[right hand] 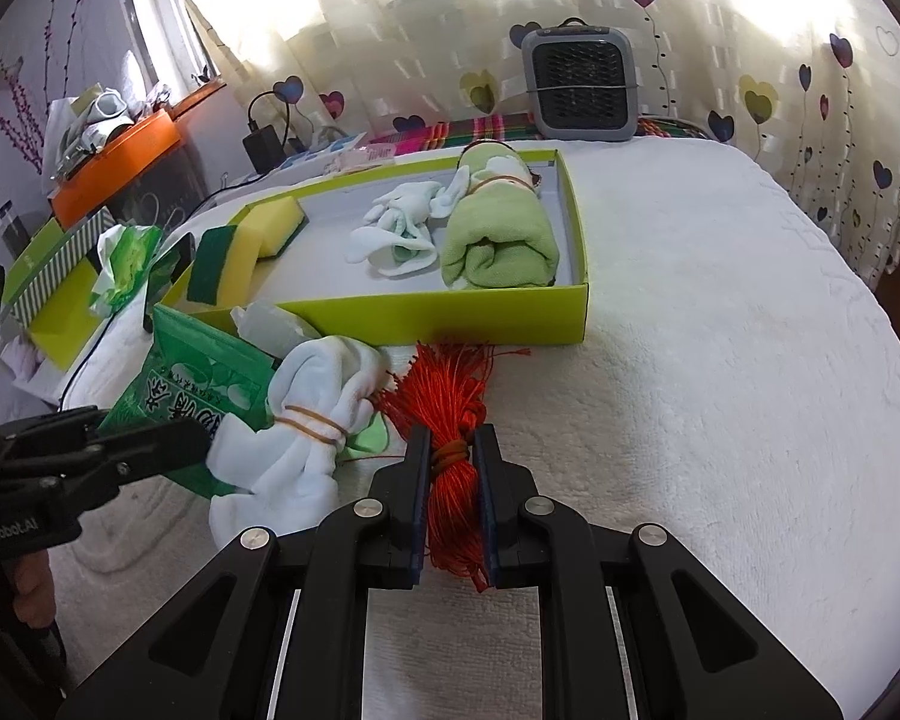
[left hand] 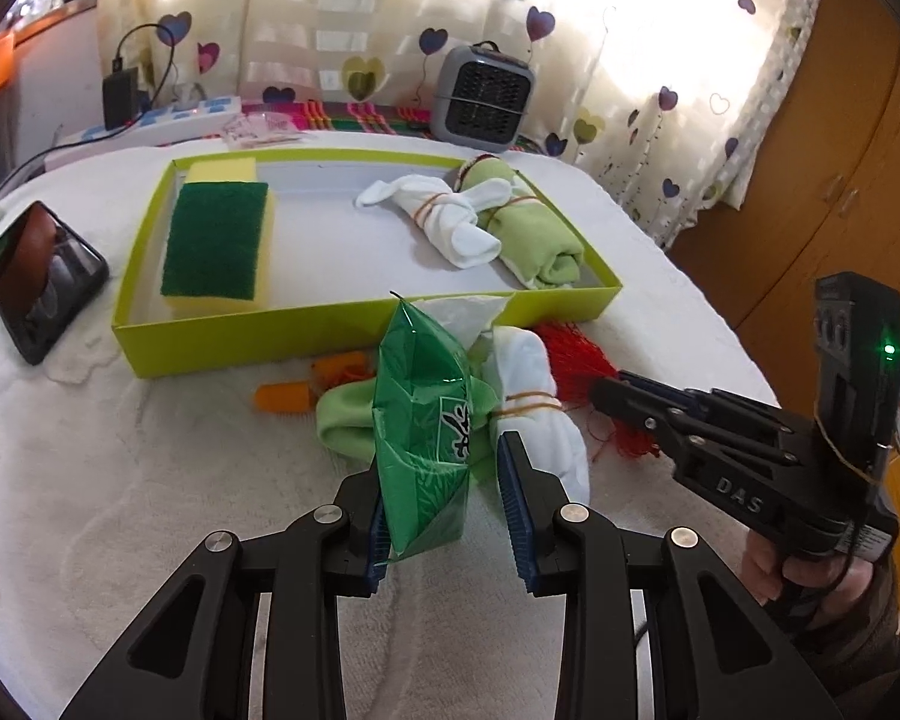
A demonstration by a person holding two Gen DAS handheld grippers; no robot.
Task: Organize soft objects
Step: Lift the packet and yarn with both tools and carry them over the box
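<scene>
Soft items (left hand: pixel 543 414) partly sorted: sponge (left hand: pixel 219 240), 2 rolls in green box (left hand: pixel 258 339); rest lie along its near edge on bed. L gripper (left hand: pixel 450 498) spread around tissue pack (left hand: pixel 423 426), R gripper (right hand: pixel 453 462) pinching red thread bundle (right hand: pixel 450 414)

A home bedroom: heart-patterned curtains (right hand: pixel 780 60), towel-covered bed (right hand: pixel 720 330).

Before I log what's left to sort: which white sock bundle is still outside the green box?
The white sock bundle tied with a rubber band, lying on the bedspread beside the green tissue pack; the other bundle already lies inside the green box.
</scene>
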